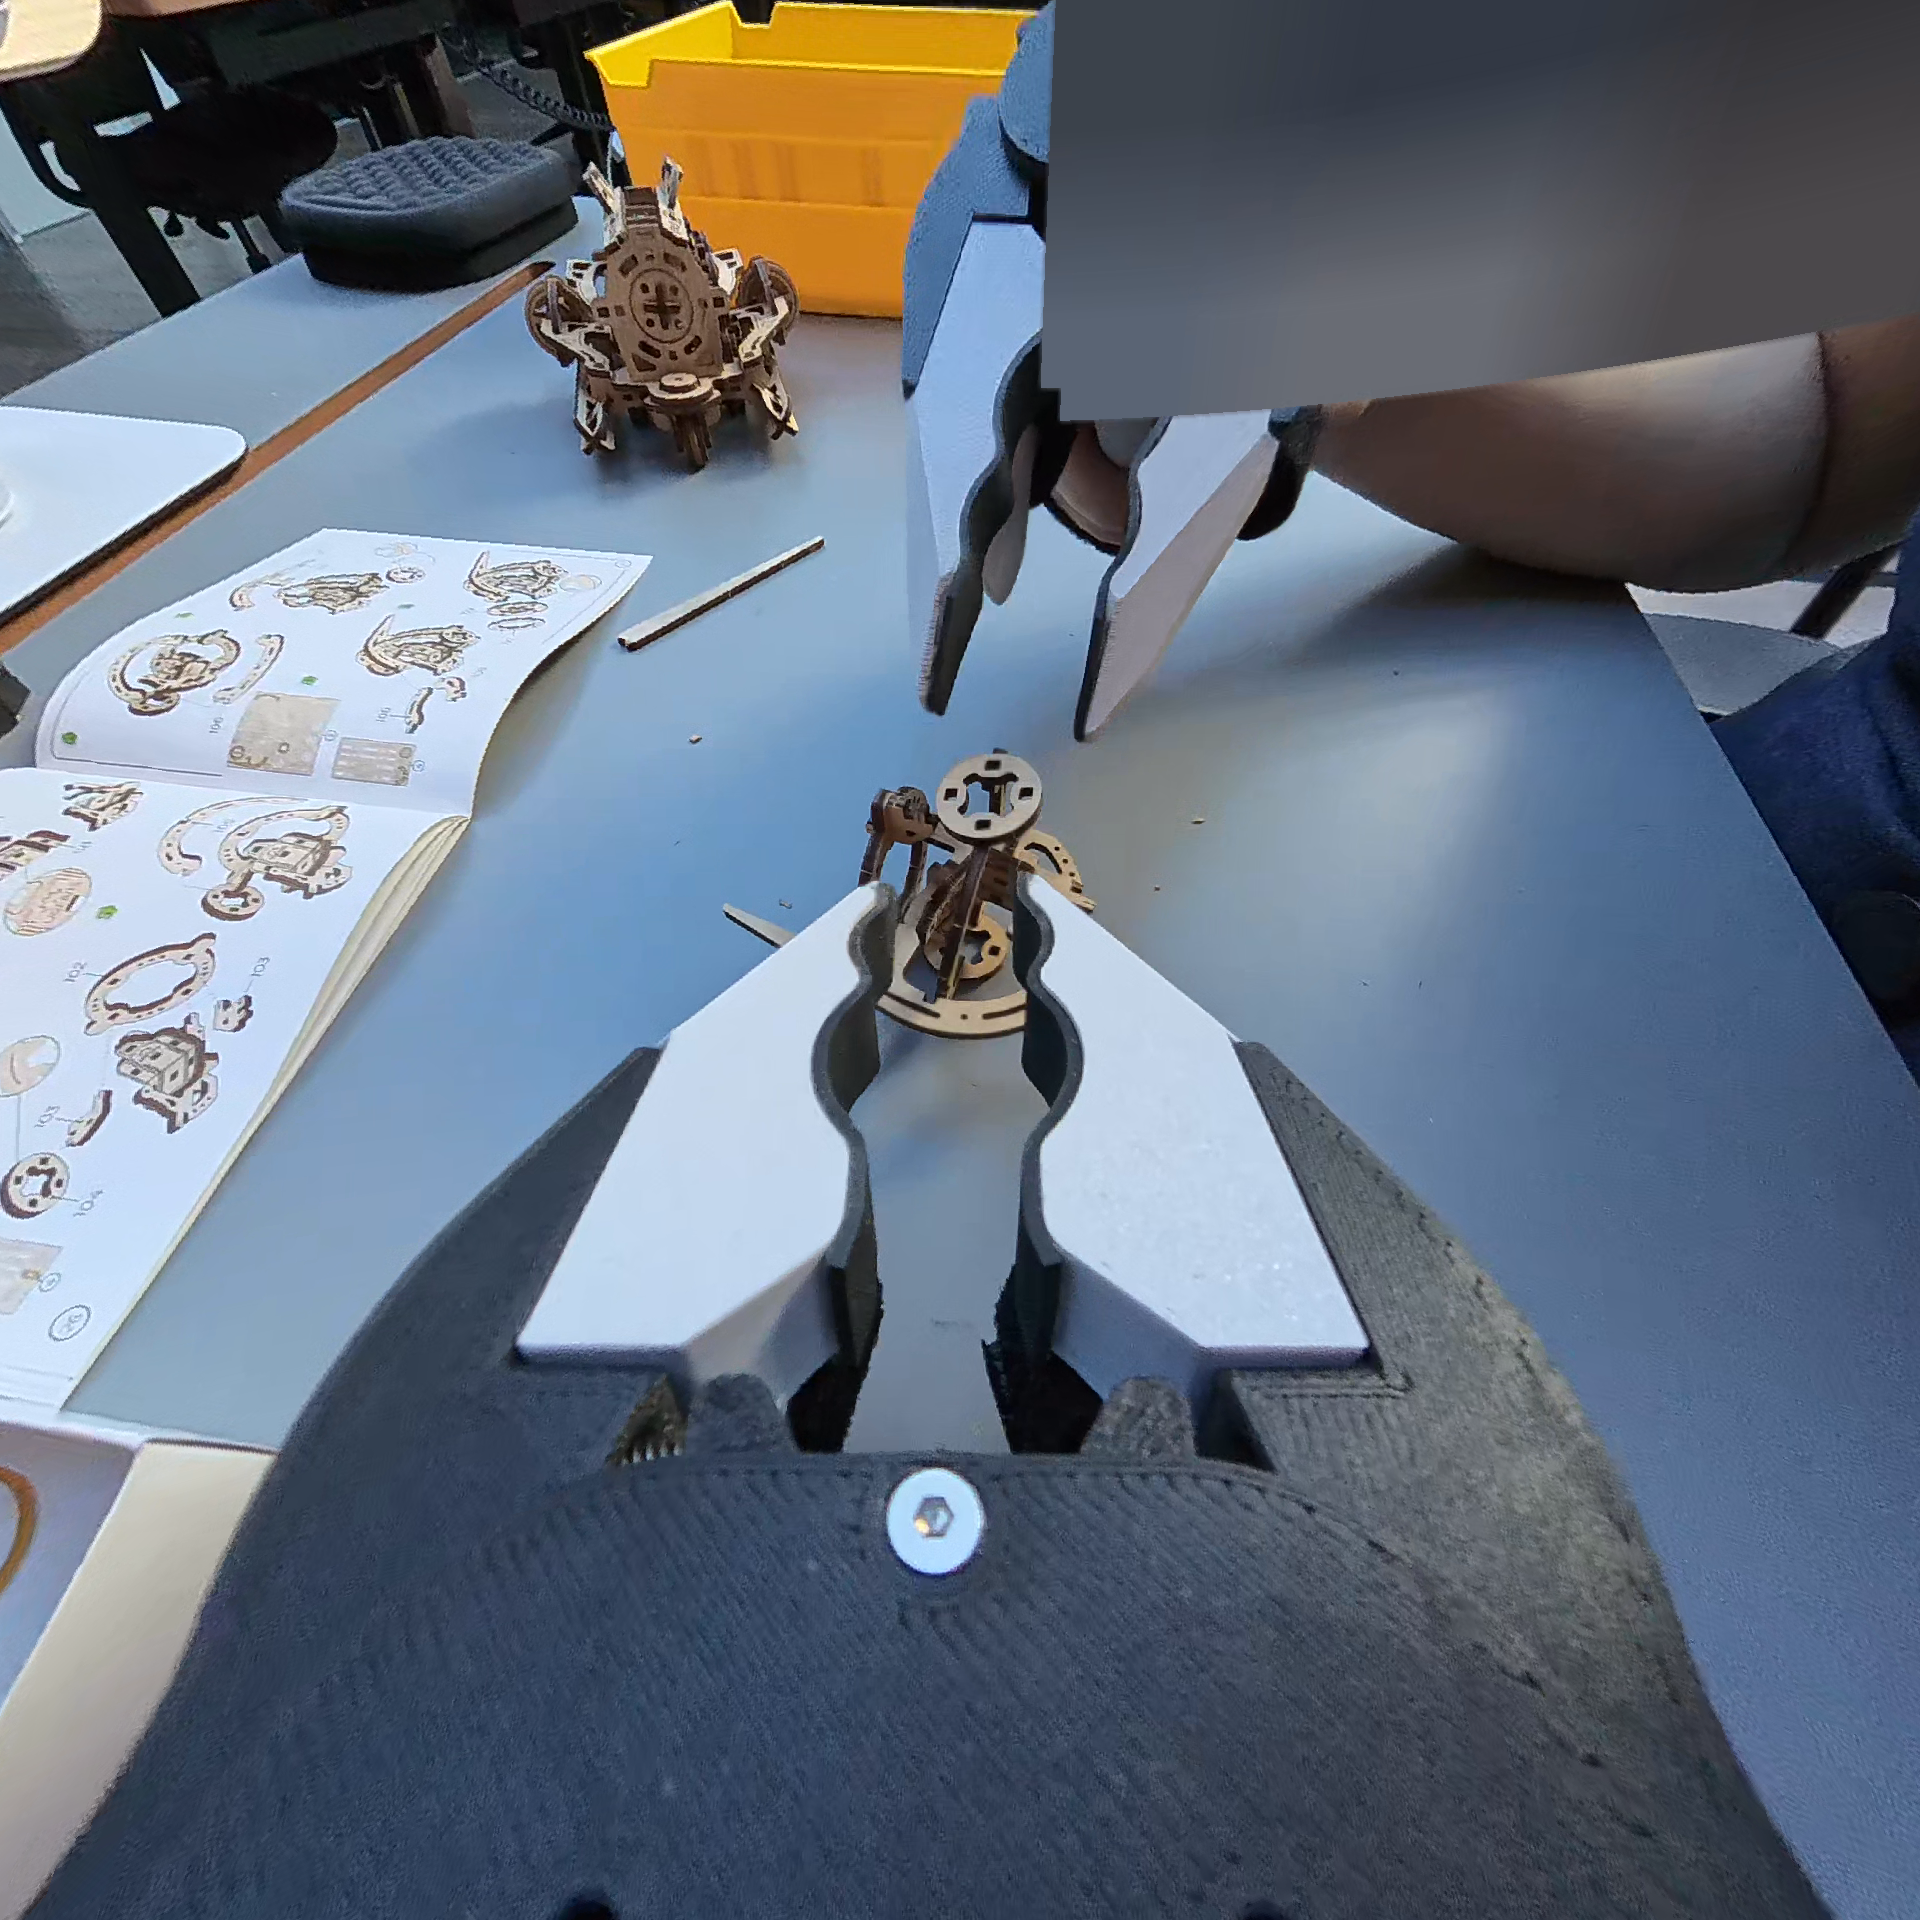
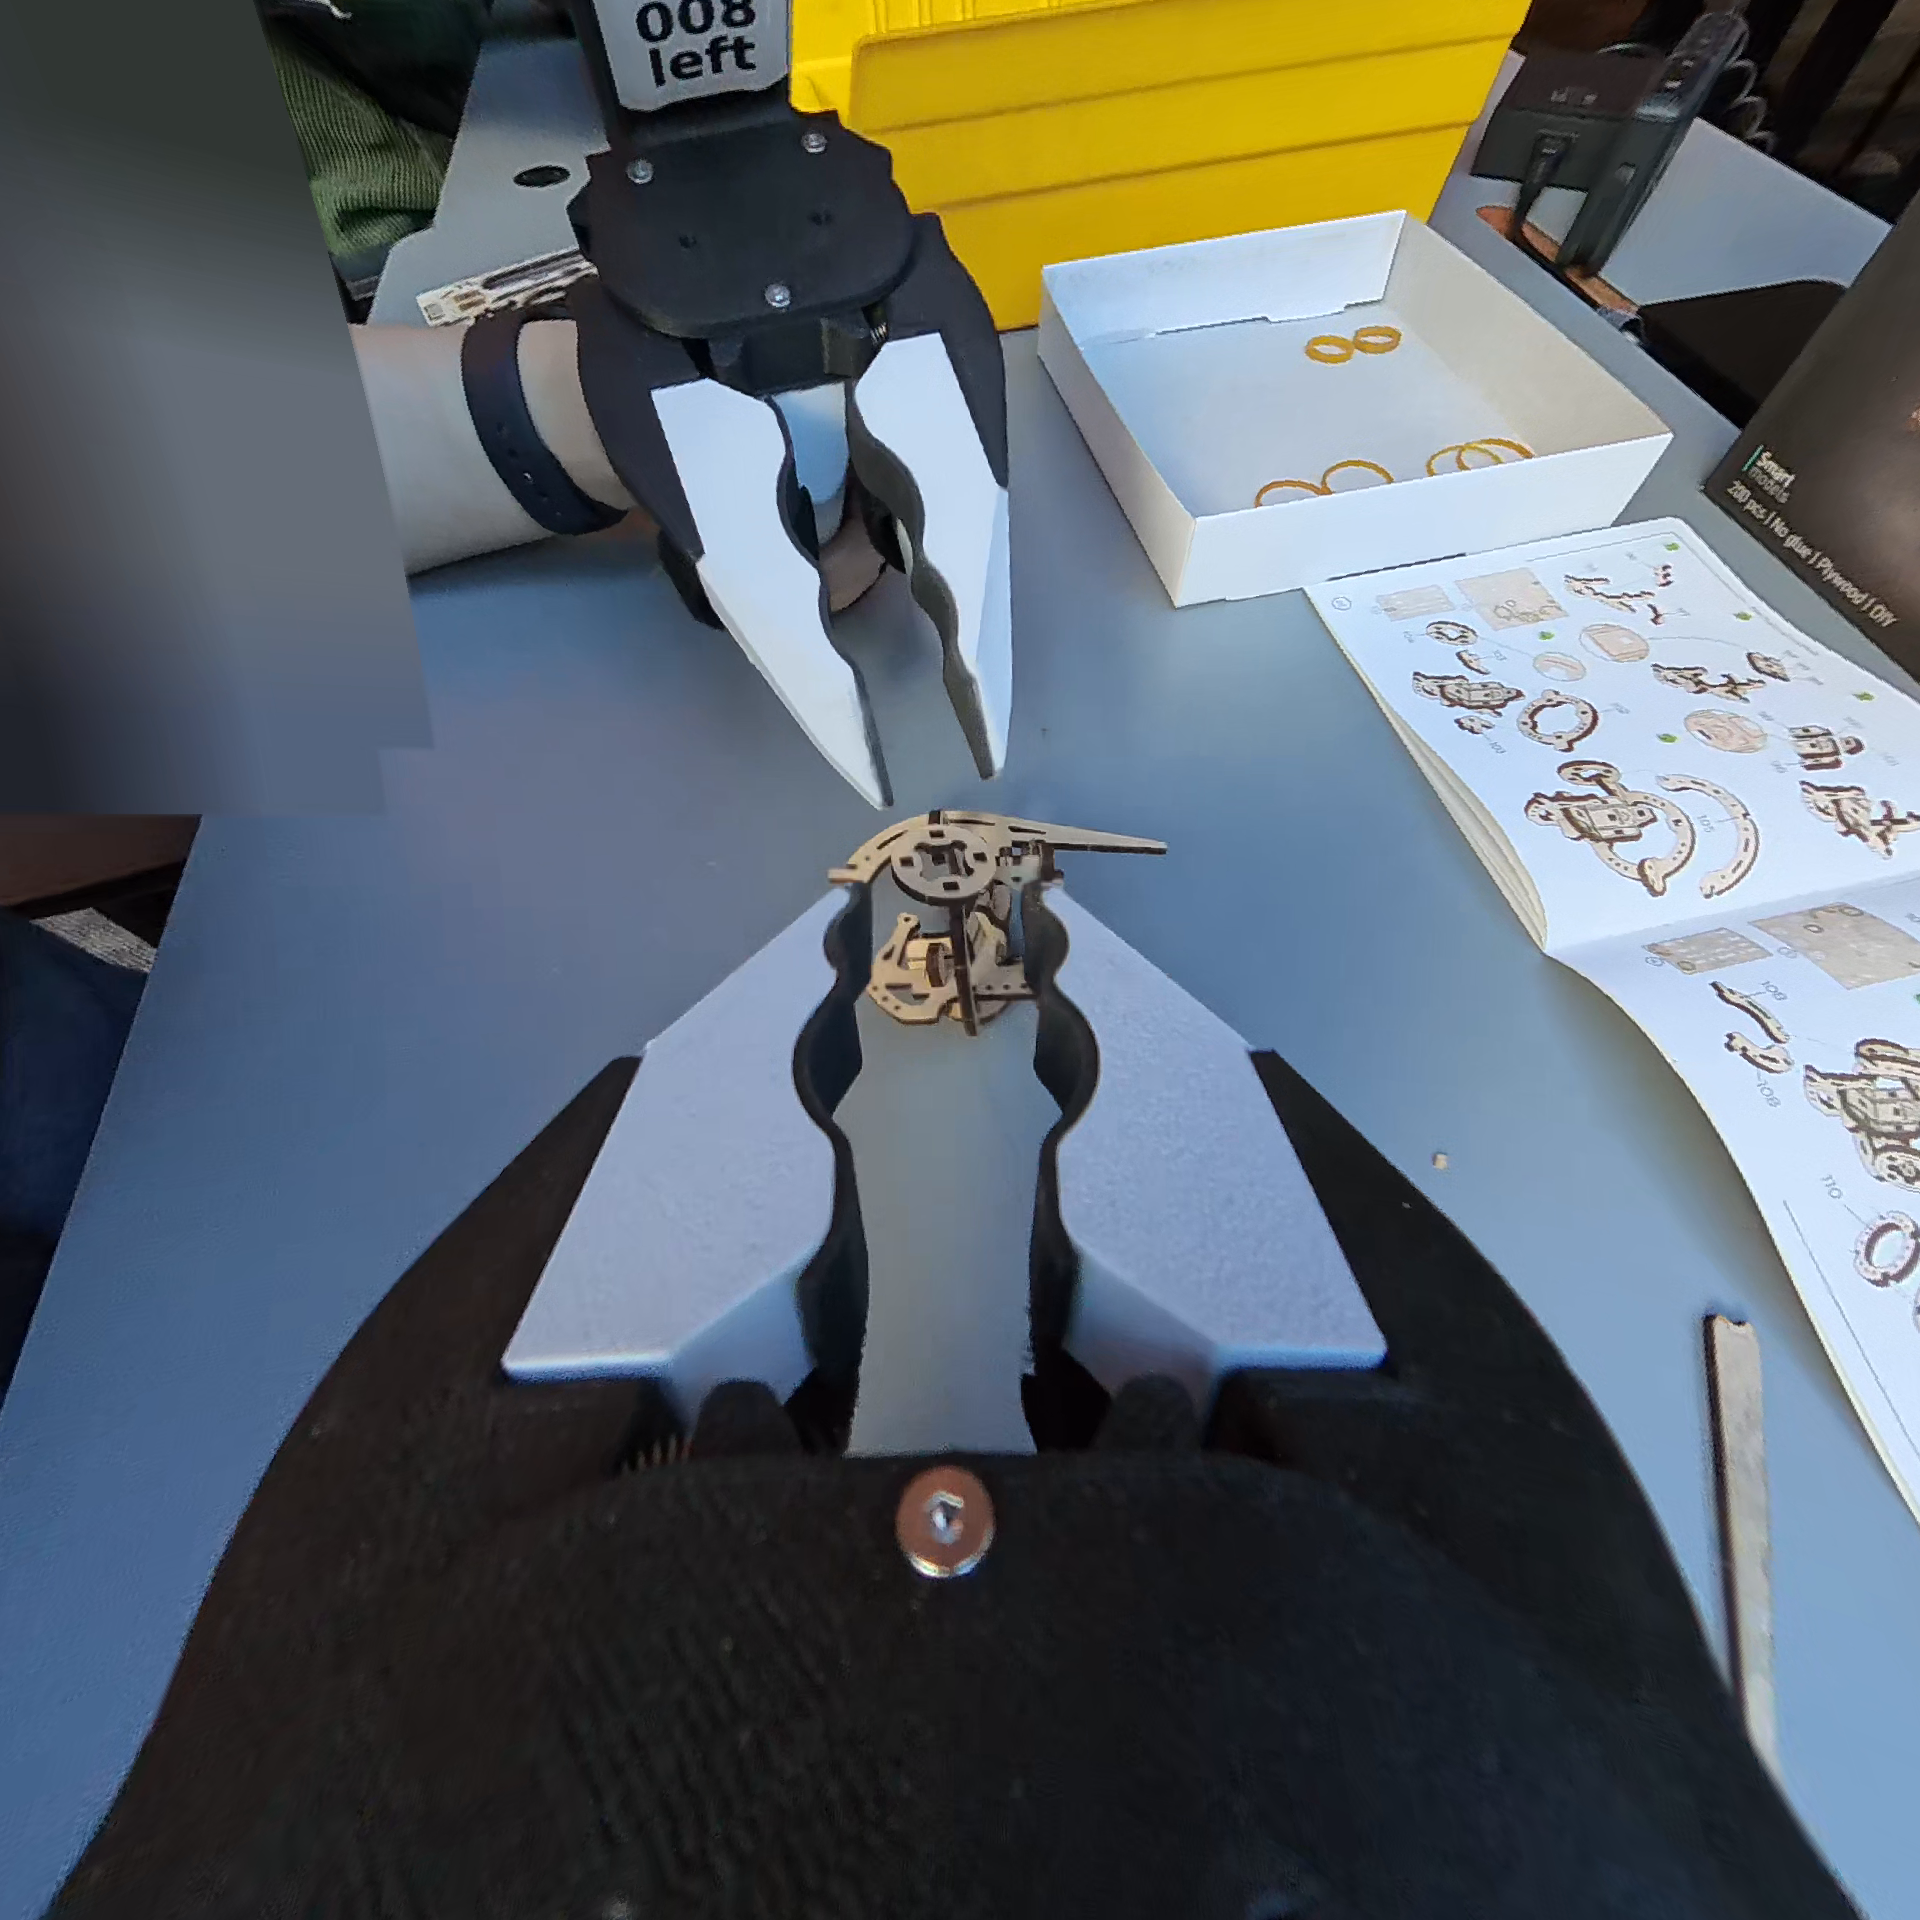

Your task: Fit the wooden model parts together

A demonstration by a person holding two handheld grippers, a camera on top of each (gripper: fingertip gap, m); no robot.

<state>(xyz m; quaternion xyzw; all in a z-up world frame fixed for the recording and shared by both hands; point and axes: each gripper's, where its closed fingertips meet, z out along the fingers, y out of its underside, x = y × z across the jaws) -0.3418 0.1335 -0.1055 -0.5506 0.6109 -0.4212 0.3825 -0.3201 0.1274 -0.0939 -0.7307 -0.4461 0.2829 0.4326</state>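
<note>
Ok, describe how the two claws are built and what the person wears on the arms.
Both claws, left and right, share one build: a black ribbed printed body, a silver bolt, and two white wedge fingers with wavy black inner edges. The left carries a white label. A dark watch strap circles the left wrist; no sleeves show.

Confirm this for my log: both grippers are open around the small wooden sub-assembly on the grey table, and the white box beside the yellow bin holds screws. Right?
Not quite. The white box holds yellowish rings, not screws, as the right wrist view shows. The rest stands: left gripper and right gripper are open around the small wooden sub-assembly on the grey table, near the yellow bin.
</note>
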